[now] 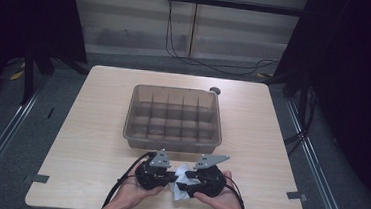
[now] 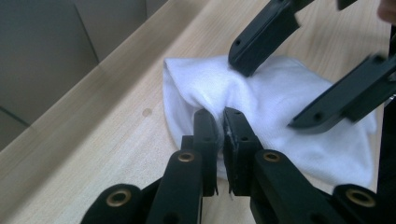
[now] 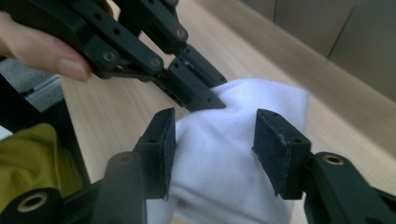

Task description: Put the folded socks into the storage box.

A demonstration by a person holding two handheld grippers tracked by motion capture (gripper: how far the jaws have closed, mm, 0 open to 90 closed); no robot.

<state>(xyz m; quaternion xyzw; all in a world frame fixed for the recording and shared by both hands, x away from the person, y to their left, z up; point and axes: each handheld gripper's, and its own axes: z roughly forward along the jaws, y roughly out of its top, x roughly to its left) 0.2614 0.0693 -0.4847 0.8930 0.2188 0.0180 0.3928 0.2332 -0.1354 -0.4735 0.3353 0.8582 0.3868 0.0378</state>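
Note:
A white cloth [image 1: 184, 176] lies crumpled on the wooden table [image 1: 96, 127] near its front edge, between both hand-held grippers. My left gripper [image 2: 220, 120] is shut on a raised fold of the cloth [image 2: 280, 102]. In the high view the left gripper [image 1: 172, 176] sits at the cloth's left side and my right gripper [image 1: 184, 181] at its right. The right gripper [image 3: 215, 127] is open, its two pads straddling a hump of the cloth [image 3: 224, 168] without pressing it. The left gripper [image 3: 210, 99] pinches the cloth's near edge just beyond those pads.
A translucent brown bin [image 1: 132, 105] with divider compartments stands mid-table just behind the grippers. A small dark round object [image 1: 215, 91] lies at its far right corner. The table's front edge runs close below the hands. A yellow thing [image 3: 28, 161] shows below the table edge.

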